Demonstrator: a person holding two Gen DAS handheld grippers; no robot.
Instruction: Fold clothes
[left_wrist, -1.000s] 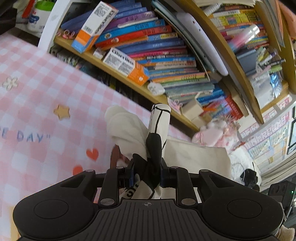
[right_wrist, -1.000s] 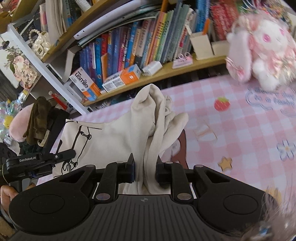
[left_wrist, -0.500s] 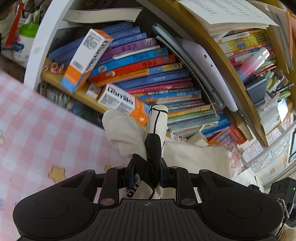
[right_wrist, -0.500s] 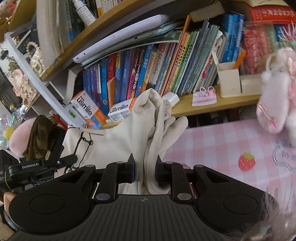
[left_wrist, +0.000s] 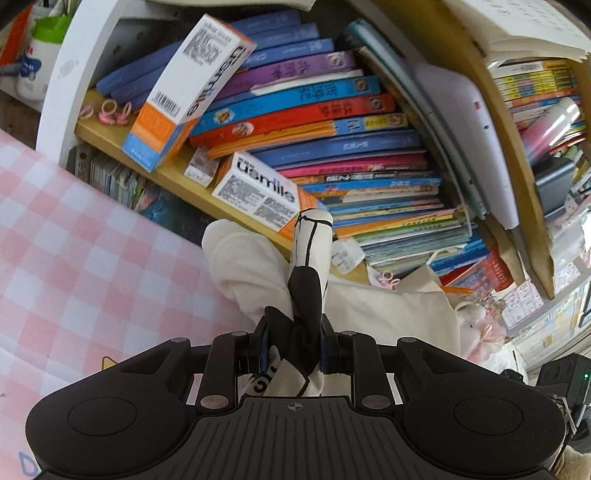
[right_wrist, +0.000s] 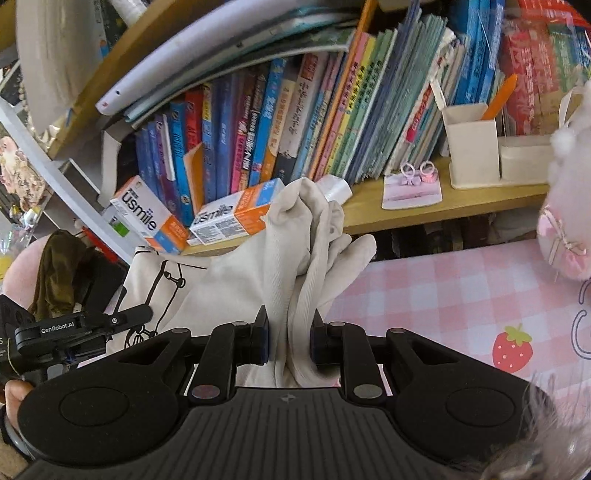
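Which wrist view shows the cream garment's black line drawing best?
The right wrist view: the garment spreads sideways there, showing the black line drawing. The left wrist view shows only a bunched fold with black patches rising between the jaws.

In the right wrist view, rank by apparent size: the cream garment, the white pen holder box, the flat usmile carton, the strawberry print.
1. Cream garment, by far largest.
2. White square pen holder box and flat orange-and-white usmile carton: alike, not ranked.
3. Red strawberry print on the pink checked cloth, though nearer the camera.
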